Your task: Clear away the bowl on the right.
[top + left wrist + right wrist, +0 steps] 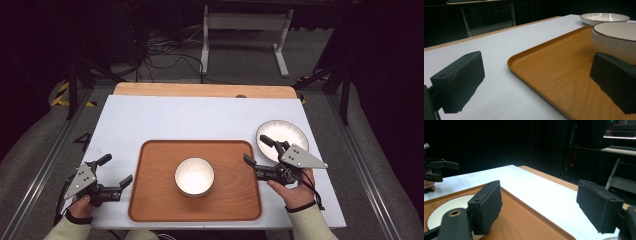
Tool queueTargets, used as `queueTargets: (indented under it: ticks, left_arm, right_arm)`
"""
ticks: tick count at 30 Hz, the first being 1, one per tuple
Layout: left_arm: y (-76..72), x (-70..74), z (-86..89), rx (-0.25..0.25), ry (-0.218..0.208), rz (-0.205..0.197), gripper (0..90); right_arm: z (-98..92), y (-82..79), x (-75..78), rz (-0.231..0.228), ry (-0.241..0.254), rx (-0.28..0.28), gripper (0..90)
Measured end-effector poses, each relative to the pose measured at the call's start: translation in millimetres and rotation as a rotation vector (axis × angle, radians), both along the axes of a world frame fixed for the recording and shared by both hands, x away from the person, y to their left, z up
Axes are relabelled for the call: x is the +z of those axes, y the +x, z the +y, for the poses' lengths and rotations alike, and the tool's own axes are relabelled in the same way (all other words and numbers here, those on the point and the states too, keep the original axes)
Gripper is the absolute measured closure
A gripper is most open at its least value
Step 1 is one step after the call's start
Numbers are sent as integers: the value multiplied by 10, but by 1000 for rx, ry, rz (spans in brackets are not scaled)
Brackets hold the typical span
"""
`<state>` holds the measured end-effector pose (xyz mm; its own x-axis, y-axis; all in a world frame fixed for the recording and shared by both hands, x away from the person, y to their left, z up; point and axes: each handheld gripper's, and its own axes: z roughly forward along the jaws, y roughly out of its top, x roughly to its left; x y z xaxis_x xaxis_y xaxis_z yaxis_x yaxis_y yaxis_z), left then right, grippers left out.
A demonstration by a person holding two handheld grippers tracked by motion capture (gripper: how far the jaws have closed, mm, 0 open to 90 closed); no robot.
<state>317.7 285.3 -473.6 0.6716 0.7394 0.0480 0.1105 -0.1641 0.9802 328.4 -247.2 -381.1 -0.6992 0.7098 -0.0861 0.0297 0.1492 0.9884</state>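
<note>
White bowl point(194, 176) sits on wooden tray point(150, 200); ribbed plate point(290, 131) remains on table point(200, 120). Right claw point(259, 150) and left claw point(116, 170) both wide open, empty.

bowls: just one point(194, 176), sitting on the tray
plates: one point(290, 134)
trays: one, wooden point(150, 200)
grippers: two, left gripper point(116, 172) and right gripper point(256, 149)
</note>
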Motion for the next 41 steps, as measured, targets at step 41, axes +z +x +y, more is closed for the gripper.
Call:
queueTargets:
  ticks: [41]
  left_arm:
    - [-2, 2, 0, -2, 6, 1, 3]
  right_arm:
    - [-635, -128, -733, 33, 75, -177, 190]
